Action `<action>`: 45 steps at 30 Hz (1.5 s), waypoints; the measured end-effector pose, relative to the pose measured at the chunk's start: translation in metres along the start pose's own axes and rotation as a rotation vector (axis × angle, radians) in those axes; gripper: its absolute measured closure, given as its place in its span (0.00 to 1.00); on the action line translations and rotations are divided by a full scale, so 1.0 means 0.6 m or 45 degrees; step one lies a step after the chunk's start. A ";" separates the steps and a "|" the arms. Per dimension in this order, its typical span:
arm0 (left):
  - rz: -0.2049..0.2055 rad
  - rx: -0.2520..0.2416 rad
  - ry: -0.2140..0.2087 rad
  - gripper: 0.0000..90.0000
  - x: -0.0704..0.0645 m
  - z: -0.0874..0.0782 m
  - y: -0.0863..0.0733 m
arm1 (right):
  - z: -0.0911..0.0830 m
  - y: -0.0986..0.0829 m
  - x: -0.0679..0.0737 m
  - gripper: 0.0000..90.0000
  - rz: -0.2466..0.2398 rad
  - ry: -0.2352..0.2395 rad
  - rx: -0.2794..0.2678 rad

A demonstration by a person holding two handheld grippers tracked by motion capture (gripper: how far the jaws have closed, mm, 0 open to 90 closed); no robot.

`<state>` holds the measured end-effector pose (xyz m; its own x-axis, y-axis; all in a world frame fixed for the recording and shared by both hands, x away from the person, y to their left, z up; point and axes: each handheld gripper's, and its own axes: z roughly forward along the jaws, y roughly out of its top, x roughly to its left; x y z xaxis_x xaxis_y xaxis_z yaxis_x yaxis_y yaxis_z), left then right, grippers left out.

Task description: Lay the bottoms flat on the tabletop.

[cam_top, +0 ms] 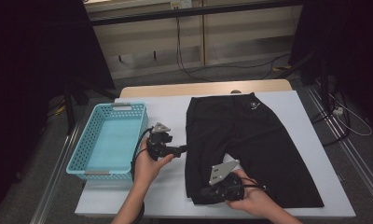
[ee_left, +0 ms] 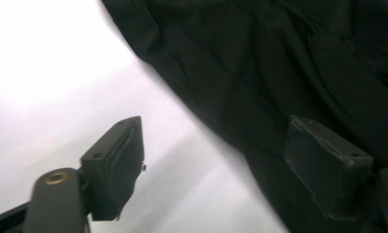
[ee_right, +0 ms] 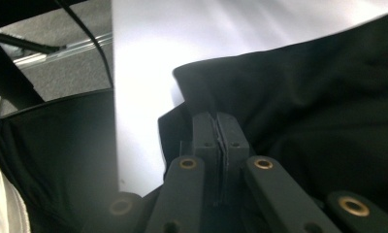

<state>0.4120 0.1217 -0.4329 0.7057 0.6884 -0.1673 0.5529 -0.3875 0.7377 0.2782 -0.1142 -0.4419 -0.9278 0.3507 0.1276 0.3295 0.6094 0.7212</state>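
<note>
A pair of black shorts (cam_top: 250, 135) lies flat on the white table (cam_top: 166, 112), waistband at the far side and legs pointing toward me. My left gripper (cam_top: 182, 150) is open beside the left edge of the shorts. In the left gripper view its jaws (ee_left: 214, 124) stand wide apart, one over bare table and the other over the black fabric (ee_left: 279, 63). My right gripper (cam_top: 204, 192) sits at the near left hem corner. In the right gripper view it (ee_right: 216, 119) is shut on a fold of the cloth (ee_right: 318, 97).
A turquoise plastic basket (cam_top: 121, 106) stands empty on the left part of the table, just left of my left hand. Cables run across the floor beyond the table's far edge. Dark stands flank both sides.
</note>
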 end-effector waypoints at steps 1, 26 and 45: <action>-0.008 0.014 -0.008 0.28 -0.001 0.004 -0.001 | -0.005 -0.002 -0.005 0.99 0.005 -0.006 -0.008; -0.108 0.037 -0.043 1.00 -0.003 0.036 0.013 | -0.016 -0.006 -0.003 0.98 0.047 -0.020 -0.052; -0.110 0.056 0.110 0.89 0.029 0.006 0.005 | -0.001 0.022 0.003 0.69 0.041 -0.146 -0.082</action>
<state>0.4276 0.1304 -0.4359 0.6147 0.7701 -0.1703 0.6301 -0.3495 0.6934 0.2805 -0.1060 -0.4317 -0.8896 0.4505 0.0751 0.3432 0.5508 0.7608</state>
